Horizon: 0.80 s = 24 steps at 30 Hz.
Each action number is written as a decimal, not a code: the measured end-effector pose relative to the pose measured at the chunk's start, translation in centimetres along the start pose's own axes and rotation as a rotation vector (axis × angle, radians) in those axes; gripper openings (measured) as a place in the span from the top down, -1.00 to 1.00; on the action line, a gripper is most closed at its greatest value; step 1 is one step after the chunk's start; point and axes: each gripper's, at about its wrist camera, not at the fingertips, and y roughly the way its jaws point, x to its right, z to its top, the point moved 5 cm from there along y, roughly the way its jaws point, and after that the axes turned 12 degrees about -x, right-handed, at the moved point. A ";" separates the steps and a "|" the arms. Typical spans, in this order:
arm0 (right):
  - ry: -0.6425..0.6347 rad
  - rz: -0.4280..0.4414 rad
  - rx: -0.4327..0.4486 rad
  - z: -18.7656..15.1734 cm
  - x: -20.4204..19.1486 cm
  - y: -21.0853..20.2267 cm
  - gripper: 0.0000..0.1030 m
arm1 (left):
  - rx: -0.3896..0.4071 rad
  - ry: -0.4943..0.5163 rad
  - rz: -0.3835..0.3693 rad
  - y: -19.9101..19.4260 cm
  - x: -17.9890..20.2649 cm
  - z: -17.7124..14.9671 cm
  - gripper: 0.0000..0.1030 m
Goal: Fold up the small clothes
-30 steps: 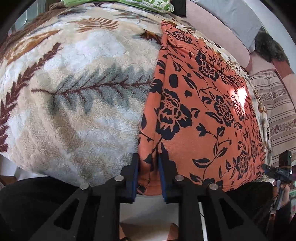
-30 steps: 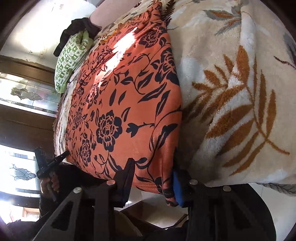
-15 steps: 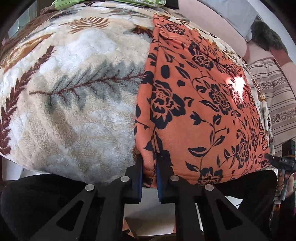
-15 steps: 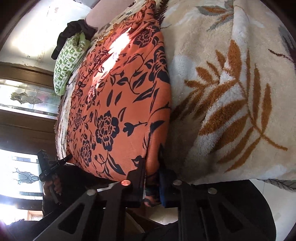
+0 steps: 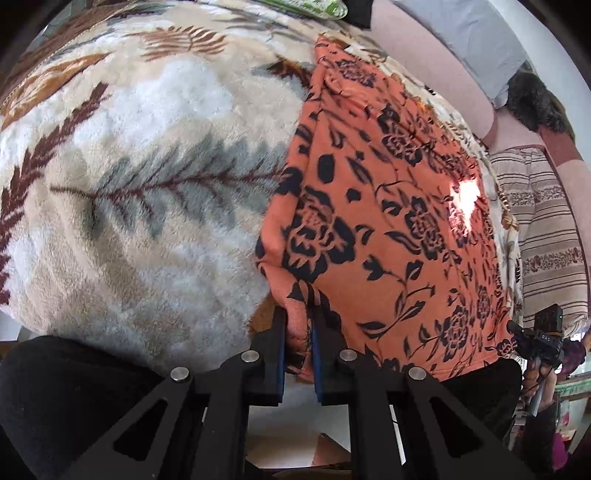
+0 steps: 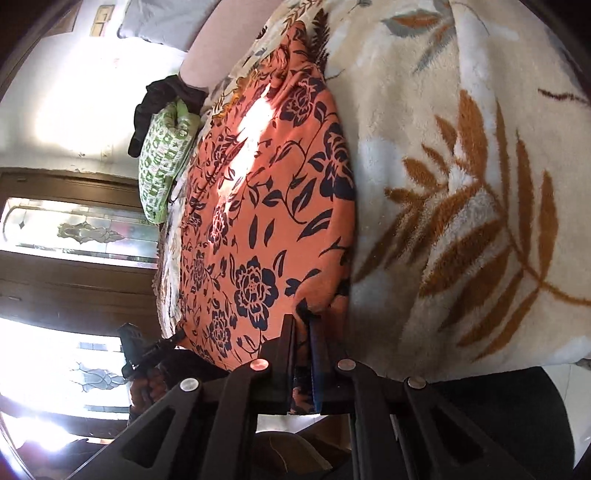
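Observation:
An orange garment with black flowers (image 5: 399, 229) lies spread on a fleece blanket with a leaf print (image 5: 147, 192). My left gripper (image 5: 298, 325) is shut on the garment's near left corner, and the cloth bunches between the blue pads. In the right wrist view the same garment (image 6: 266, 229) runs away from me over the blanket (image 6: 461, 184). My right gripper (image 6: 303, 332) is shut on its near right corner, the fabric pinched and slightly lifted between the fingers. The right gripper also shows at the far right of the left wrist view, held in a hand.
A green patterned cloth (image 6: 162, 162) and a dark item (image 6: 162, 99) lie at the blanket's far end. A pink backrest with a grey cushion (image 5: 472, 33) and a striped cover (image 5: 546, 236) stand on the right. Dark wood and patterned glass panels (image 6: 81, 232) are beyond.
Both grippers closed on the garment's near corners. The corners are now pinched and pulled up a little off the blanket's edge.

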 end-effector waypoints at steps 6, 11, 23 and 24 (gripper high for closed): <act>-0.008 0.085 0.058 0.8 -0.5 -2.1 0.86 | 0.060 0.032 -0.037 -1.9 1.4 1.6 0.77; -0.030 -0.089 0.027 0.8 -0.4 -1.6 0.81 | 0.048 0.064 -0.014 -1.4 1.9 2.1 0.77; -0.141 -0.346 -0.055 0.6 -0.7 1.1 -0.42 | 0.053 0.050 -0.029 -1.1 1.1 1.4 0.77; -0.130 -0.341 -0.090 0.2 -0.4 1.9 0.20 | 0.055 0.049 -0.030 -1.1 1.0 1.3 0.77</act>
